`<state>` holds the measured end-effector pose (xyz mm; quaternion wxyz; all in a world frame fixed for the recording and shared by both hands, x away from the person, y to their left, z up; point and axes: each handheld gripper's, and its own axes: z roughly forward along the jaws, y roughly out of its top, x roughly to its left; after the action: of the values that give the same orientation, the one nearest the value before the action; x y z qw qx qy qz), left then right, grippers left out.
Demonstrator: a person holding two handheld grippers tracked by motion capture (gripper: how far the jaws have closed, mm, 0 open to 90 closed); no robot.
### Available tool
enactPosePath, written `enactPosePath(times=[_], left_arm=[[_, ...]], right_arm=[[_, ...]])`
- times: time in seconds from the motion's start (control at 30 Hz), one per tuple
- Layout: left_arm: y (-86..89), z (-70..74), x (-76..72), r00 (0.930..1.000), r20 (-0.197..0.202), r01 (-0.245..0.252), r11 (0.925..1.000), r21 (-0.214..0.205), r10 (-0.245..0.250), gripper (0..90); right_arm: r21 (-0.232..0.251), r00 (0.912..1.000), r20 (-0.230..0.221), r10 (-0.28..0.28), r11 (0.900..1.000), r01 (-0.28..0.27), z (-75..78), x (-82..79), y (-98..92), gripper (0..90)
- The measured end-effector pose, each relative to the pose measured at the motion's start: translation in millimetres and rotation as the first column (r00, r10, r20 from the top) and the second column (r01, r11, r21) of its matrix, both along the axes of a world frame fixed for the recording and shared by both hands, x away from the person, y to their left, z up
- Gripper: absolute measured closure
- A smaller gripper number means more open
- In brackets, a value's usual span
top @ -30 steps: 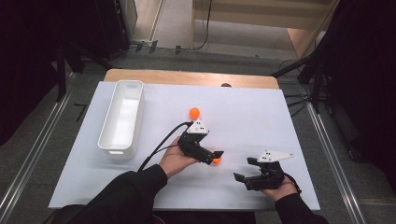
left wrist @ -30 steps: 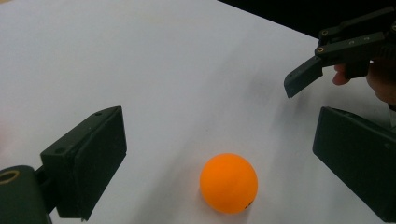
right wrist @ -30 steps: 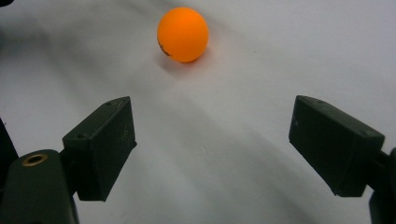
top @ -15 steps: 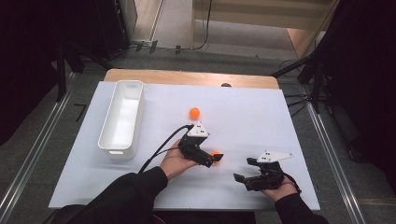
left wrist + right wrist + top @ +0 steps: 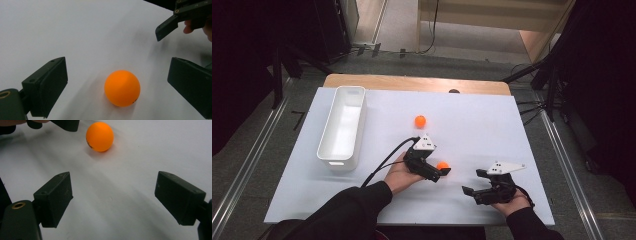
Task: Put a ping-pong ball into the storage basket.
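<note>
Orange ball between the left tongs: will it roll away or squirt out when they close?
Likely rolls easily: the orange ball is a smooth sphere resting freely on the flat white table. It may squirt out, since the left tongs are open with flat faces and the ball sits off-centre. It looks light, probably hollow plastic.

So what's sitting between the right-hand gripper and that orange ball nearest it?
Nothing: in the right gripper view, bare white table runs from the right gripper up to the orange ball.
</note>
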<state>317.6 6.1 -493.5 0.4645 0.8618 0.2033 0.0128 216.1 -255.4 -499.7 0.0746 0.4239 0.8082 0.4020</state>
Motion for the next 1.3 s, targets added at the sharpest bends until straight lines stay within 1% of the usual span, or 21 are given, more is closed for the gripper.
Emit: enactPosePath(times=[0.13,0.17,0.27,0.3,0.4,0.43,0.53,0.57,0.6,0.63,0.8,0.87,0.9,0.93,0.97,1.0,1.07,1.13,1.17,1.2,1.3], left_arm=[[-0.8,-5.0,0.3,0.9999,-0.010,-0.004,0.9999,0.011,0.004,3.1],[-1.1,-6.6,0.4,0.9999,-0.015,0.004,0.9998,0.018,-0.003,3.1],[-1.7,-8.4,0.3,0.9997,-0.021,0.010,0.9999,0.013,-0.009,3.1],[-2.3,-9.9,0.5,0.9996,-0.024,0.016,0.9995,0.026,-0.015,3.1],[-3.2,-11.8,-0.1,0.9995,-0.027,0.018,0.9994,0.030,-0.018,3.1],[-4.0,-13.3,-0.5,0.9993,-0.029,0.024,0.9988,0.043,-0.023,3.1],[-4.9,-15.6,-0.8,0.9991,-0.029,0.033,0.9982,0.050,-0.032,3.1],[-5.9,-18.0,-1.1,0.9990,-0.023,0.038,0.9972,0.065,-0.037,3.1],[-5.9,-18.0,-1.1,0.9990,-0.023,0.038,0.9972,0.065,-0.037,3.1],[-6.4,-20.3,-1.3,0.9990,-0.023,0.040,0.9958,0.083,-0.039,3.1],[-7.0,-20.7,-1.6,0.9988,-0.020,0.047,0.9944,0.095,-0.045,3.1],[-7.9,-21.5,-1.8,0.9991,-0.017,0.039,0.9944,0.098,-0.038,5.8],[-9.3,-22.0,-2.2,0.9996,-0.012,0.027,0.9931,0.114,-0.026,6.9],[-9.3,-22.0,-2.2,0.9996,-0.012,0.027,0.9931,0.114,-0.026,7.2],[-10.6,-22.3,-2.8,0.9993,-0.004,0.036,0.9908,0.130,-0.036,7.2],[-10.6,-22.3,-2.8,0.9993,-0.004,0.036,0.9908,0.130,-0.036,7.2],[-12.8,-22.9,-4.8,0.9989,0.009,0.044,0.9881,0.147,-0.046,7.2],[-13.5,-23.1,-5.2,0.9990,0.011,0.041,0.9872,0.154,-0.043,7.9],[-14.3,-23.3,-5.9,0.9993,0.020,0.028,0.9857,0.166,-0.032,12.4],[-14.3,-23.3,-5.9,0.9993,0.020,0.028,0.9857,0.166,-0.032,13.7],[-14.7,-23.4,-5.8,0.9992,0.022,0.029,0.9844,0.174,-0.033,13.7]], right_arm=[[-0.001,1.0000,0.000,0.001,1.0000,-0.001,0.0,0.0,0.0,13.2],[-0.001,1.0000,0.000,0.002,1.0000,-0.002,0.0,0.1,0.0,13.1],[0.002,1.0000,-0.001,0.001,1.0000,-0.001,-0.2,0.0,0.1,13.2],[0.001,1.0000,-0.001,0.002,1.0000,-0.002,-0.3,0.0,0.0,13.2],[-0.002,1.0000,-0.001,0.000,1.0000,0.000,-0.4,0.1,-0.1,13.1],[-0.003,1.0000,-0.002,0.003,1.0000,-0.003,-0.5,0.1,-0.2,13.1],[-0.004,1.0000,-0.002,0.005,1.0000,-0.005,-0.5,0.2,-0.2,13.1],[-0.005,1.0000,-0.001,0.004,1.0000,-0.004,-0.6,0.2,-0.1,13.2],[-0.005,1.0000,-0.001,0.004,1.0000,-0.004,-0.6,0.2,-0.1,13.2],[-0.006,1.0000,-0.002,0.004,1.0000,-0.004,-0.6,0.2,-0.1,13.2],[-0.009,1.0000,-0.001,0.007,0.9999,-0.007,-0.7,0.2,-0.3,13.1],[-0.011,1.0000,-0.003,0.005,0.9999,-0.005,-0.8,0.2,-0.3,13.2],[-0.011,1.0000,-0.002,0.004,0.9999,-0.004,-0.9,0.1,-0.1,13.1],[-0.011,1.0000,-0.002,0.004,0.9999,-0.004,-0.9,0.1,-0.1,13.1],[-0.011,1.0000,-0.002,0.004,0.9999,-0.004,-0.9,0.0,-0.1,13.1],[-0.011,1.0000,-0.002,0.003,0.9999,-0.003,-0.9,0.0,-0.1,13.1],[-0.011,1.0000,-0.002,0.003,0.9999,-0.003,-0.9,-0.1,-0.2,13.1],[-0.013,1.0000,-0.002,0.003,0.9999,-0.003,-0.9,-0.1,-0.3,13.1],[-0.013,1.0000,-0.002,0.003,0.9999,-0.003,-1.0,-0.2,-0.3,13.1],[-0.013,1.0000,-0.002,0.003,0.9999,-0.003,-1.1,-0.2,-0.3,13.2],[-0.014,1.0000,-0.003,0.002,0.9999,-0.002,-1.1,-0.4,-0.4,13.1]])
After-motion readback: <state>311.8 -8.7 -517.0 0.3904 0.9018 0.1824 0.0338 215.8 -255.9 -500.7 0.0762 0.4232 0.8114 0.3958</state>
